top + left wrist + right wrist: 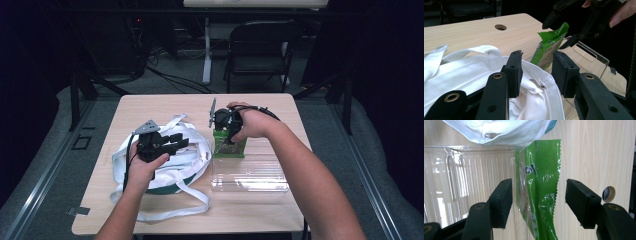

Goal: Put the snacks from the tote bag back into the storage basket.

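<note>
A green snack packet (229, 147) stands upright at the near-left end of a clear plastic container (250, 172) in the middle of the table. My right gripper (225, 131) hangs over the packet (539, 182), open (540, 187), with one jaw on either side of its top and neither touching it. A white cloth bag (165, 160) with long straps lies at the left. Above the bag (474, 67) my left gripper (172, 142) is held open (536, 57) with nothing between its jaws. From the left gripper view, the packet (549, 47) rises just beyond the bag's rim, under the right gripper (556, 35).
The wooden table (165, 105) has a round cable hole (500, 27) near its far side. The clear container (469, 170) has ribbed walls, and the bag's edge (499, 130) lies against it. A black folding chair (260, 45) stands behind the table.
</note>
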The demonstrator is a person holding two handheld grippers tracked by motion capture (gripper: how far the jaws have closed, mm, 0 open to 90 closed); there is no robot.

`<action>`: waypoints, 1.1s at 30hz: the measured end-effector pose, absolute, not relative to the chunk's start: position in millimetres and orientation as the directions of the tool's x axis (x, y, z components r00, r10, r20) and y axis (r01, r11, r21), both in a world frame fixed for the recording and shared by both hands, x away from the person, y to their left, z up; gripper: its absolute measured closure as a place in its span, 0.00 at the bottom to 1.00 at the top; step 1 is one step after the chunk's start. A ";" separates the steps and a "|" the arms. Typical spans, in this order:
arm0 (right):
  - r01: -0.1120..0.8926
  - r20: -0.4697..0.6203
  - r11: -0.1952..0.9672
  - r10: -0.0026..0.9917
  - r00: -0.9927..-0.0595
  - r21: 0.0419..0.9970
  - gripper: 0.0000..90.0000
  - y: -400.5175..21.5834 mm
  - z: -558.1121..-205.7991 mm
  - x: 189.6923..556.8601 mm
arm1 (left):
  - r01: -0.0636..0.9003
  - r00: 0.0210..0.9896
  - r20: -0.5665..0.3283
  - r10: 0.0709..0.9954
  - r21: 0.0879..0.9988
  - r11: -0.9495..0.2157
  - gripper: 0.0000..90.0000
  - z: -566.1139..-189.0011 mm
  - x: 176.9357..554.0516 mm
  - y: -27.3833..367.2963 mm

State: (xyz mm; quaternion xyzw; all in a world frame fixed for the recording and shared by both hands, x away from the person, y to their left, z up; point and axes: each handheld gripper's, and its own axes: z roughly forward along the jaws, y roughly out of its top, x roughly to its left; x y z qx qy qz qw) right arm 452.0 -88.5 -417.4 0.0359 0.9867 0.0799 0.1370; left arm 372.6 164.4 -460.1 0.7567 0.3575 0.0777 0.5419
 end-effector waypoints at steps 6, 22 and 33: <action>0.046 -0.267 0.984 0.092 -0.959 0.174 0.43 -91.5 -412.7 448.4 | 0.457 0.733 -0.267 0.625 0.875 -0.161 0.67 -460.1 373.0 164.5; 0.014 -0.284 0.980 0.071 -0.956 0.198 0.42 -90.4 -392.5 433.5 | 0.457 0.729 -0.272 0.629 0.877 -0.151 0.67 -459.8 372.8 165.5; 0.011 -0.300 0.980 0.071 -0.951 0.200 0.42 -93.2 -384.5 427.8 | 0.458 0.724 -0.277 0.632 0.878 -0.140 0.67 -459.4 372.7 167.3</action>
